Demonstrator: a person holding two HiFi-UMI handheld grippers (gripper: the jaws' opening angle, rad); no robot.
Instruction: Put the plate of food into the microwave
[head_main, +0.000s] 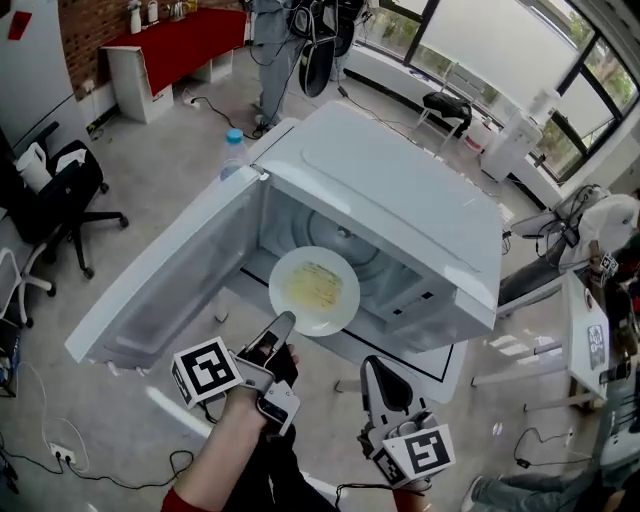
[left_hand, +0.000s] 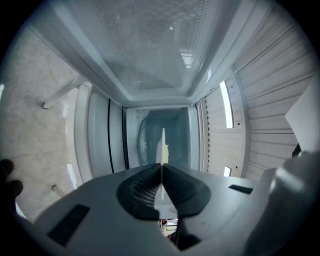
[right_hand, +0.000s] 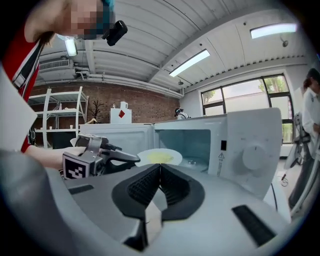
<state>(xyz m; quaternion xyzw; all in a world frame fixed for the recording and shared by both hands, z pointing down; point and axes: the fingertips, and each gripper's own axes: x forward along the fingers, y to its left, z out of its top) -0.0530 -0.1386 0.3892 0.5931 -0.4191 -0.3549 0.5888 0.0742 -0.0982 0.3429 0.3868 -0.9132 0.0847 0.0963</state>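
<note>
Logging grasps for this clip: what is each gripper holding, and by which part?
Left gripper pinches the plate by its near rim; right gripper holds nothing.

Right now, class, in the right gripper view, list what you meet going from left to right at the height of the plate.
left gripper → plate of food → microwave dial → person at the right edge
</note>
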